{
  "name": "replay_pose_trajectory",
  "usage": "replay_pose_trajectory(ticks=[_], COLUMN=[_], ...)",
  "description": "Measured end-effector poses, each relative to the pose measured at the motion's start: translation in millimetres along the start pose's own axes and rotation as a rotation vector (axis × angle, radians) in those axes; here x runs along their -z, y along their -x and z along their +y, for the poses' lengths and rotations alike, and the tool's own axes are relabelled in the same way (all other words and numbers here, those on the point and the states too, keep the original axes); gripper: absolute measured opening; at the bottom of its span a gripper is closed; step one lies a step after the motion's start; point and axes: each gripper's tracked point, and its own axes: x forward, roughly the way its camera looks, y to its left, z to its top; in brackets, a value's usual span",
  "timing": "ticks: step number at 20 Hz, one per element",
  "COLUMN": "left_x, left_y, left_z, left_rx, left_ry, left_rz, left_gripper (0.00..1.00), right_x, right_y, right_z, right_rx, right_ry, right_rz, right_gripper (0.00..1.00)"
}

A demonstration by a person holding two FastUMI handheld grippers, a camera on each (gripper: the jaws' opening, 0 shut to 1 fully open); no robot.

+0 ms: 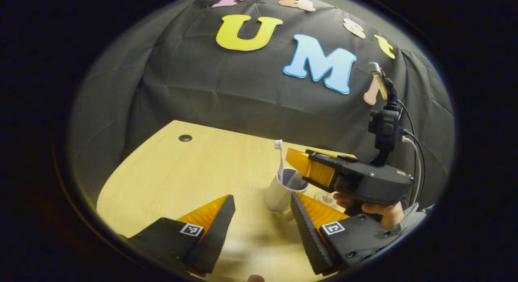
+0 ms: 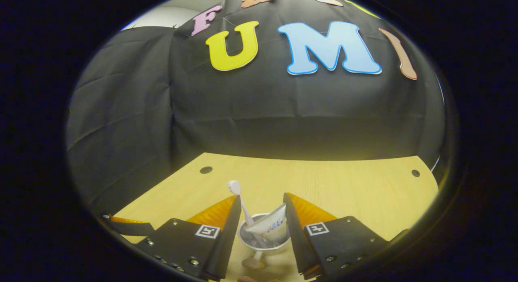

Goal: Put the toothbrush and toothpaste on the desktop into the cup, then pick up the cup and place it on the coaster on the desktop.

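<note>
Step in hand: the toothbrush (image 2: pixel 239 201) and the toothpaste (image 2: pixel 270 225) both stand in the cup (image 2: pixel 265 243), so the loading looks done; I judge the work is at the start of picking up the cup.
Cup: white, upright on the wooden counter (image 2: pixel 344 189), open mouth up; in the left gripper view it stands just right of centre.
Toothbrush: long axis close to upright, bristle head up and leaning toward the left rim, handle down inside the cup.
Toothpaste: a soft tube, long axis tilted, flat crimped end up and leaning toward the right rim, lower end down in the cup.
Coaster: a pale round disc (image 1: pixel 326 198) lying flat on the counter just right of the cup, partly behind the right gripper.
Right gripper: (image 2: pixel 260 219) fingers spread, poised above the cup with its mouth seen between them; I cannot tell whether a finger touches the rim.
Left gripper: (image 1: pixel 261 217) fingers spread wide, holding nothing, low over the near counter; the cup sits just beyond its right finger.
Next move calls for: the right gripper to come down astride the cup wall, close firmly, lift it level so nothing tips out, then carry it the short way right onto the coaster.
</note>
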Motion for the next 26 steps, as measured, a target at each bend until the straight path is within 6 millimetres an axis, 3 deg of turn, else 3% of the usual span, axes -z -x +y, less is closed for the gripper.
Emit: replay_pose_trajectory(ticks=[7,8,10,11,12,14,15,16,17,20,26], left_x=[7,9,9,10,13,17,19,21,22,28,50], left_y=[-5,-7,-10,-13,-16,-21,-24,-28,-32,-48,-87], left_z=[-20,-24,-34,-39,-46,-58,-64,-70,-75,-86,-89], left_rx=[0.028,0.032,0.042,0.045,0.051,0.055,0.057,0.06,0.061,0.042,-0.014], left_ry=[-0.032,-0.042,-0.048,-0.047,-0.048,-0.059,-0.062,-0.059,-0.053,-0.035,-0.021], left_rz=[0.033,0.038,0.048,0.053,0.067,0.096,0.11,0.124,0.138,0.188,0.313], left_gripper=[0.96,0.91,0.91,0.91,0.9,0.9,0.88,0.92,0.9,0.9,0.91], right_x=[-44,-52,-64,-69,-74,-82,-82,-84,-86,-83,-63], right_y=[43,53,72,81,90,108,117,126,134,154,171], right_z=[-19,-24,-37,-45,-53,-71,-80,-88,-94,-113,-134], right_rx=[0.028,0.036,0.058,0.073,0.092,0.141,0.164,0.183,0.198,0.234,0.253], right_ry=[-0.037,-0.04,-0.045,-0.045,-0.043,-0.036,-0.032,-0.029,-0.026,-0.012,0.005], right_rz=[-0.082,-0.096,-0.121,-0.129,-0.136,-0.149,-0.153,-0.157,-0.16,-0.158,-0.108], right_gripper=[0.62,0.62,0.62,0.55,0.62,0.62,0.62,0.55,0.62,0.62,0.62])
